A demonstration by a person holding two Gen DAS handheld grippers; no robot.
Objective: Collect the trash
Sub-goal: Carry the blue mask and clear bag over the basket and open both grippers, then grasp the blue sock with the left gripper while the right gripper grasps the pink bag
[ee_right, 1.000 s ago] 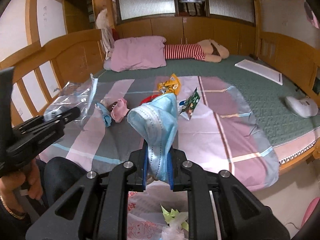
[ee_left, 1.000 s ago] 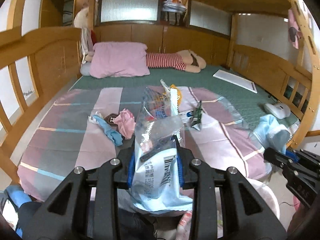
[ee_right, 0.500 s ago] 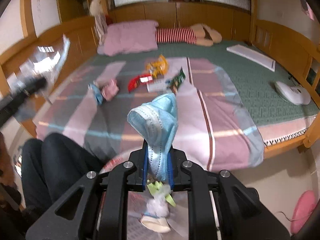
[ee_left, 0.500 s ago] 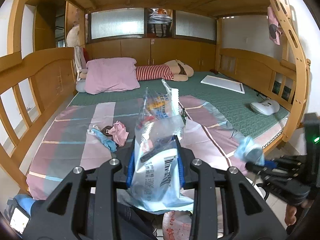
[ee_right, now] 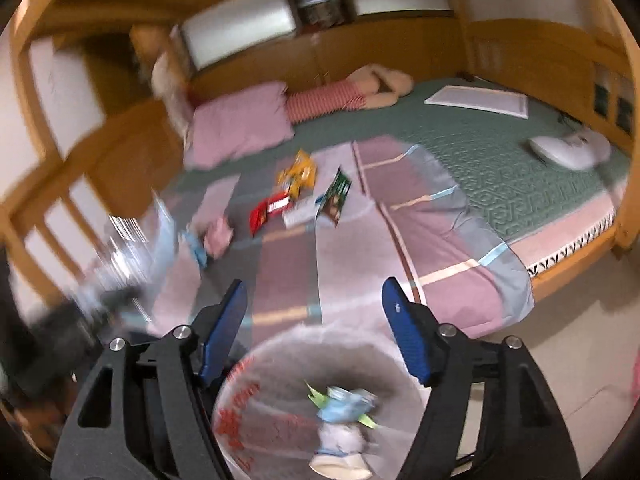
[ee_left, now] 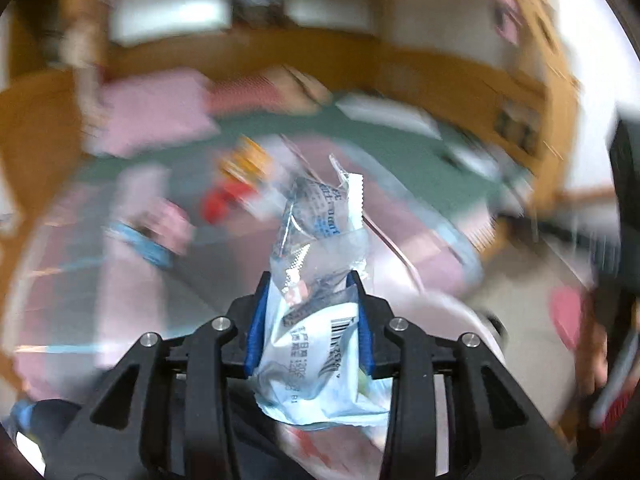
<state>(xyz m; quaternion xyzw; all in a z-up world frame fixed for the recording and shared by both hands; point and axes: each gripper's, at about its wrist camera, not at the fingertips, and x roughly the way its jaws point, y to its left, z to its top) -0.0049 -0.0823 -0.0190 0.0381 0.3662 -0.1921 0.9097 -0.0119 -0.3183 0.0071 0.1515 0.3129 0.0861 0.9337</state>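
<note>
Bed (ee_right: pixel 460 208) lying ahead; right claw (ee_right: pixel 316 320) opening empty above a trash bag (ee_right: pixel 280 360); left claw (ee_left: pixel 310 316) opening, a plastic wrapper (ee_left: pixel 316 280) between its pads.

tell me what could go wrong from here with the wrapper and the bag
1. The left claw is opening with the clear plastic wrapper between its pads; it sits at the edge of the trash bag, so the wrapper could land on the floor.
2. The wrapper is tall and light, so it may catch on a pad.
3. The right claw hangs open and empty over the bag, where the two claws could bump.
</note>
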